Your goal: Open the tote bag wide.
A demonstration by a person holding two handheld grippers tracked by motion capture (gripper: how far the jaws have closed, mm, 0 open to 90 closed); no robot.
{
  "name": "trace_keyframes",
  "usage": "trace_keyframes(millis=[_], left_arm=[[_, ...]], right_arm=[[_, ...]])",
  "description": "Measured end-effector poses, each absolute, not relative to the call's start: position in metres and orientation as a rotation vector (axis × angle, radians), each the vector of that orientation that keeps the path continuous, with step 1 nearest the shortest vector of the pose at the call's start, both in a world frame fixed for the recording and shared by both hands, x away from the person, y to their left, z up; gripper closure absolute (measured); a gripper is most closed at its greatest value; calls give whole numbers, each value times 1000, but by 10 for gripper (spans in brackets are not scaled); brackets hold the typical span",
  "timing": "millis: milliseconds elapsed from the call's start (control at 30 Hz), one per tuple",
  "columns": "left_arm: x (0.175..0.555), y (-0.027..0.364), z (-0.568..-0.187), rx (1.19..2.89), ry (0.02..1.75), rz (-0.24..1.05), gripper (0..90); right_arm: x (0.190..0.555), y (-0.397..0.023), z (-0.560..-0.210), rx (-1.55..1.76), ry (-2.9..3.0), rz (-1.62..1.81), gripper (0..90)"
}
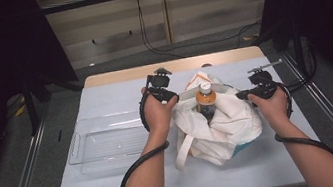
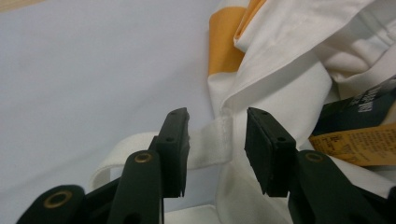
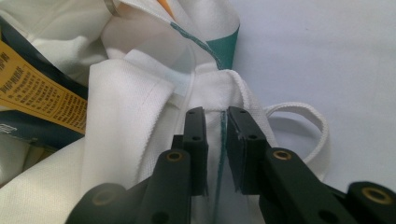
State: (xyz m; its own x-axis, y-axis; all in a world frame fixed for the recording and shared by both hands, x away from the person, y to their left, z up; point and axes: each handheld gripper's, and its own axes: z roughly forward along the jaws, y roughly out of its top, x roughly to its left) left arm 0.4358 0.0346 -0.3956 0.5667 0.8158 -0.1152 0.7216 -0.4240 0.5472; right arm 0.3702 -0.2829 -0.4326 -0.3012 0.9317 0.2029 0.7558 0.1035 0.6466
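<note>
- The white cloth tote bag (image 1: 222,122) sits on the pale blue table cover (image 1: 118,182), an orange-capped bottle (image 1: 206,100) standing in its mouth.
- The left gripper (image 2: 217,140) is spread, the bag's strap (image 2: 208,147) loose between its pads.
- The right gripper (image 3: 215,135) stands slightly parted around the bag's seam, not pinching.
- A clear plastic tray (image 1: 104,146) lies left of the bag.

I see the bag (image 1: 220,125) heaped at the table's centre, a bottle (image 1: 206,100) standing upright in its mouth and blocking a straight descent there. My left gripper (image 1: 167,92) sits at the bag's left edge, jaws parted with a strap (image 2: 210,147) across the gap; my right gripper (image 1: 250,91) sits at the right edge, its narrow gap lined up on the bag's seam. A clear tray (image 1: 107,146) occupies the left side. The table (image 1: 119,93) lies bare behind the tray and along the near edge.
</note>
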Motion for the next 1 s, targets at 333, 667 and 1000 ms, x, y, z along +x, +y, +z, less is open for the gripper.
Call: trace_keyframes(millis=[333, 667, 1000], left_arm=[[426, 40, -391, 2243, 1220, 232, 578], [421, 42, -382, 2235, 1212, 218, 688], [416, 48, -378, 2224, 1175, 127, 857]], right_arm=[[365, -286, -422, 1666, 2109, 978, 749], [361, -287, -416, 1648, 2114, 997, 835], [359, -281, -417, 1638, 2150, 1024, 900]])
